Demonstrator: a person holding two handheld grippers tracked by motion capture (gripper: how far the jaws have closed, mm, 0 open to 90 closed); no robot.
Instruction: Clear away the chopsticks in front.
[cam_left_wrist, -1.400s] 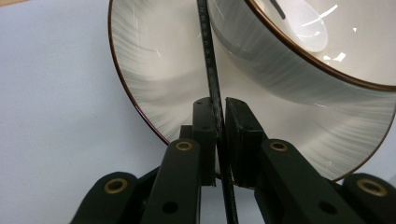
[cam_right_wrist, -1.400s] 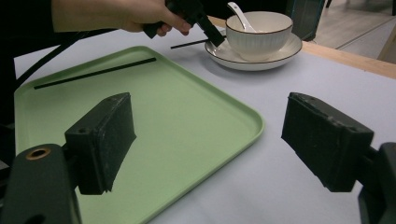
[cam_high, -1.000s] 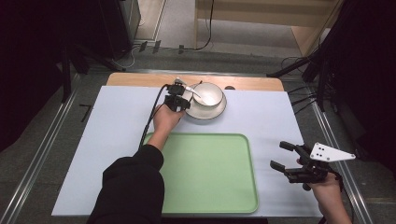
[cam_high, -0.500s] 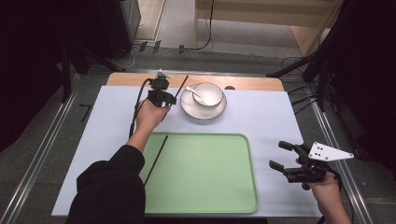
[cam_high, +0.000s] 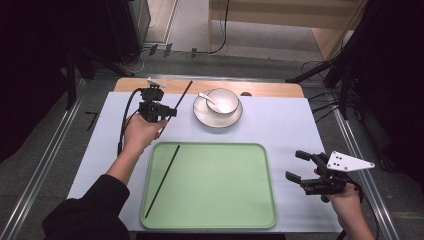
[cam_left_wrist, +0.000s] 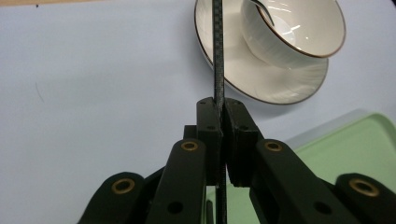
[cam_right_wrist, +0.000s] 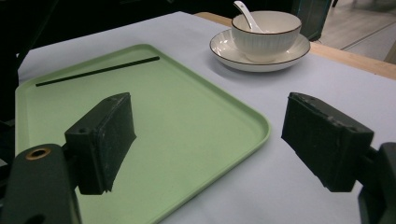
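My left gripper (cam_high: 164, 112) is held above the table left of the bowl, shut on a thin black chopstick (cam_high: 181, 97) that slants up toward the far edge. In the left gripper view the jaws (cam_left_wrist: 219, 106) pinch this chopstick (cam_left_wrist: 217, 46), which crosses the saucer (cam_left_wrist: 261, 81). A second black chopstick (cam_high: 162, 180) lies aslant in the left part of the green tray (cam_high: 250, 220); it also appears in the right gripper view (cam_right_wrist: 98, 71). My right gripper (cam_high: 294, 165) hovers open by the tray's right edge, its jaws (cam_right_wrist: 208, 121) wide apart with nothing between them.
A white bowl (cam_high: 222, 101) with a white spoon (cam_high: 206, 97) in it stands on a saucer (cam_high: 202, 116) at the back of the white table cover (cam_high: 290, 125). A wooden strip (cam_high: 270, 89) runs along the far edge. Cables and dark stands lie beyond the table.
My left gripper has pulled back left from the bowl with one chopstick pinched in it. Another chopstick has come to rest in the tray. The right gripper has stayed put.
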